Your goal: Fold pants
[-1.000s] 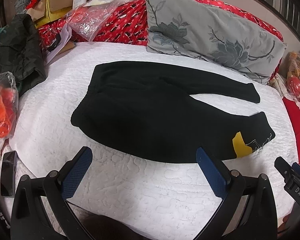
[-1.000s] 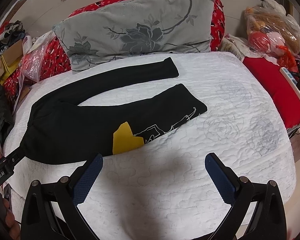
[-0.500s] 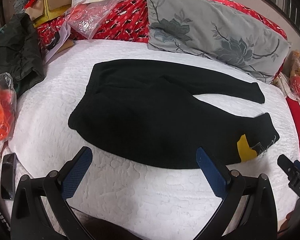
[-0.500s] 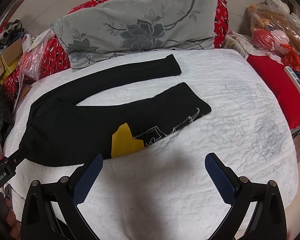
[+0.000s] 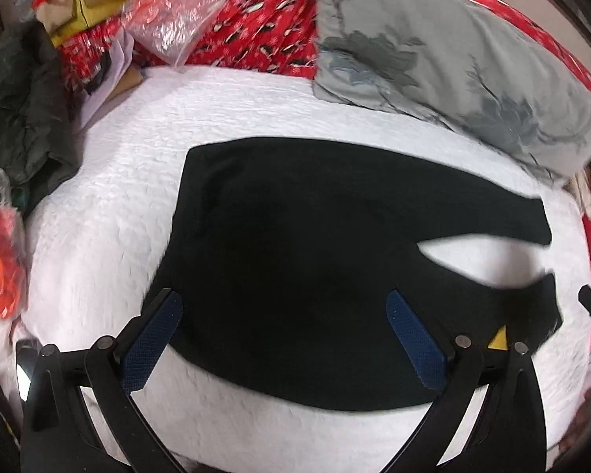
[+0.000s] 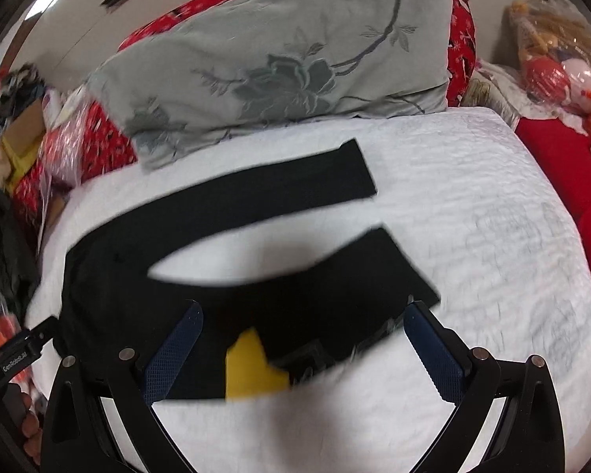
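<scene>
The black pants (image 5: 315, 268) lie flat on the white quilted bed (image 5: 110, 213), with the waist toward the left side and the 2 legs spread apart toward the right, so a white wedge of quilt shows between them. A yellow patch (image 6: 252, 366) sits on the near leg, close to its cuff.

The left claw (image 5: 283, 339) hangs over the near edge of the waist part, with its fingers wide apart and nothing between them. The right claw (image 6: 303, 351) hangs over the near leg around the yellow patch, also wide apart and empty. Whether the finger tips already touch the cloth, I cannot tell, because both views are blurred.

I think several things can go wrong from here. If a claw closes too deep, it can pinch the quilt together with the pants, and then the bed cover lifts with the fold. If it closes too shallow, it can catch only the top layer, and the leg opens when it is raised. If 1 claw lifts sooner than the other, the near leg can land crooked on the far leg. The grey flowered pillow (image 6: 279, 67) lies just behind the far leg, so a long swing can push against it.
</scene>
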`<state>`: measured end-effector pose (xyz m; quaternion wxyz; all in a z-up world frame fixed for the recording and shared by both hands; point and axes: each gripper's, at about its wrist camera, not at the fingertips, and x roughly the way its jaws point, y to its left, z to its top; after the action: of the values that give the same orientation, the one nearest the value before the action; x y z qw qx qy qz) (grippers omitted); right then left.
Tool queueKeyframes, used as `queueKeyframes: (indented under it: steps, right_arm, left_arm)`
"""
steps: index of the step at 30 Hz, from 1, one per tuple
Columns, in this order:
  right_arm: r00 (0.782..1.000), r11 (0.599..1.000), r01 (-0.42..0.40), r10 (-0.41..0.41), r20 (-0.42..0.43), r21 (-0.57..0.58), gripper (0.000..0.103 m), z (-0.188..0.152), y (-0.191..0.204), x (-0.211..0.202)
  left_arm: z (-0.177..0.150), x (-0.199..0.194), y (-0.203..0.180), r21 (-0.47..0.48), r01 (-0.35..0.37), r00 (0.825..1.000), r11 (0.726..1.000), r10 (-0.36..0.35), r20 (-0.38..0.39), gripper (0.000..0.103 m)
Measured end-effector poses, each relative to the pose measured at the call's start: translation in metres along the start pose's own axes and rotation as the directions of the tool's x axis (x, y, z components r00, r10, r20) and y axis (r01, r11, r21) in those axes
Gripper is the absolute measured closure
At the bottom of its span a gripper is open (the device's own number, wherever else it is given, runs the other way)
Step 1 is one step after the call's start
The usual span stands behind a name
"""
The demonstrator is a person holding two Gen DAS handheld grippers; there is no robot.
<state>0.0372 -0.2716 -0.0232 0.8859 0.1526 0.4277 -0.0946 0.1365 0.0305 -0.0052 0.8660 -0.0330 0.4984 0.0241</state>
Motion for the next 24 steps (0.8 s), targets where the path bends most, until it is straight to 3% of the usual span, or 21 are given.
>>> queueKeyframes:
  steps: [3, 8, 13, 18, 24]
  right_arm:
    - [0.999, 0.999, 0.04, -0.039, -0.024, 0.014, 0.0, 0.033, -0.018, 0.025]
    - [0.995, 0.997, 0.067, -0.065, -0.072, 0.024, 0.0, 0.079, -0.041, 0.073]
    - [0.992, 0.994, 0.04, -0.028, -0.124, 0.101, 0.0, 0.106, -0.062, 0.115]
    - [0.987, 0.996, 0.022, -0.009, -0.162, 0.081, 0.0, 0.119, -0.061, 0.144]
    - [0.973, 0.997, -0.048, 0.06, -0.224, 0.059, 0.004, 0.128, -0.056, 0.177]
  left_arm:
    - [0.036, 0.029, 0.027, -0.056, 0.03, 0.99, 0.998, -0.038, -0.137, 0.0]
    - [0.089, 0.065, 0.074, -0.132, 0.016, 0.976, 0.991, -0.044, -0.213, 0.0]
    - [0.106, 0.108, 0.106, -0.238, 0.05, 0.949, 0.97, -0.121, -0.293, 0.0]
    - [0.111, 0.144, 0.117, -0.315, 0.08, 0.929, 0.946, -0.185, -0.321, 0.0]
    - [0.113, 0.174, 0.105, -0.291, 0.08, 0.918, 0.953, -0.185, -0.352, 0.0]
